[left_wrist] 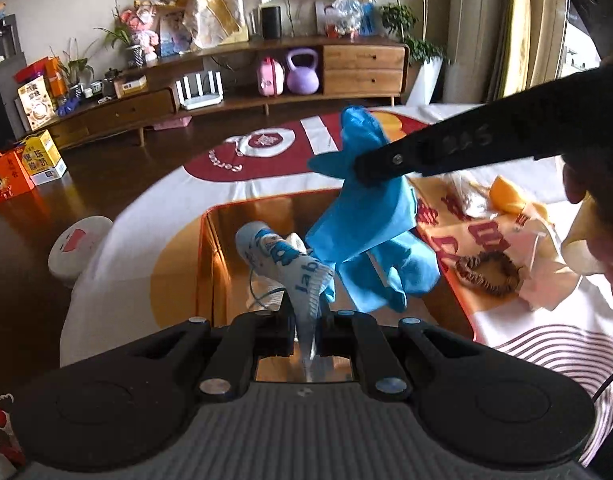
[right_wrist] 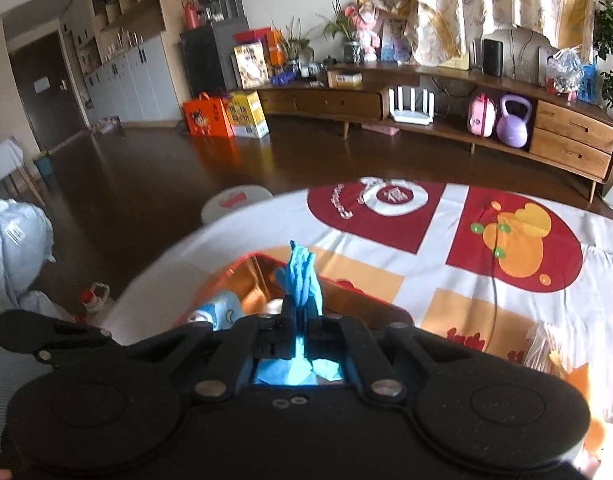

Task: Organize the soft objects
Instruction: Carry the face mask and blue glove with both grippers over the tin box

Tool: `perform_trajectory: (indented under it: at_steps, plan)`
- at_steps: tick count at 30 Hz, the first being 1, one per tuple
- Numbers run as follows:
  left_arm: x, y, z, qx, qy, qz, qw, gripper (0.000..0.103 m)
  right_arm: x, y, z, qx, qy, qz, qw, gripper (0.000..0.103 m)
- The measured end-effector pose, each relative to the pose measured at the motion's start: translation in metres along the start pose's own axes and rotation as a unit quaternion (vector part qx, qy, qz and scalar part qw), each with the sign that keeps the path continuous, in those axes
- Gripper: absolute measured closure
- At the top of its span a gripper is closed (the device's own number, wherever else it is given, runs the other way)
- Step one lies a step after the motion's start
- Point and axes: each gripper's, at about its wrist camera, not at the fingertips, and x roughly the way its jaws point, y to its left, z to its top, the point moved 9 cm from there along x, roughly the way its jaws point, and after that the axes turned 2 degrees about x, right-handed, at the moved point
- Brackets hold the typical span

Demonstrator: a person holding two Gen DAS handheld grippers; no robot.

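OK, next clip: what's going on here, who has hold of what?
A person is sorting soft items at a cloth-covered table with a pair of tongs in each hand. The left tongs are shut on a grey-and-blue sock, and the right tongs are shut on a blue glove. Both items hang over an open orange box. A brown scrunchie and other soft pieces lie on the cloth to the right, not yet sorted.

Dangling sock [left_wrist: 284, 264], crumpled blue glove [left_wrist: 366, 232]
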Motion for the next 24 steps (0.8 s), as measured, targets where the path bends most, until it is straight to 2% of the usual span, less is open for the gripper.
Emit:
perform_trajectory:
  at_steps: [11,16,24]
  plan:
    - [0.030,0.009,-0.007,-0.010,0.038,-0.005,0.9992,0.094,0.032,-0.011,-0.025,0.005,0.045,-0.009,0.999,0.099]
    - [0.037,0.008,-0.014,-0.009,0.056,-0.018,0.9982,0.094,0.039,-0.015,-0.034,0.003,0.059,-0.012,0.998,0.092]
    - [0.033,0.007,-0.016,-0.014,0.058,-0.022,0.9979,0.094,0.035,-0.018,-0.035,-0.003,0.061,-0.014,0.998,0.084]
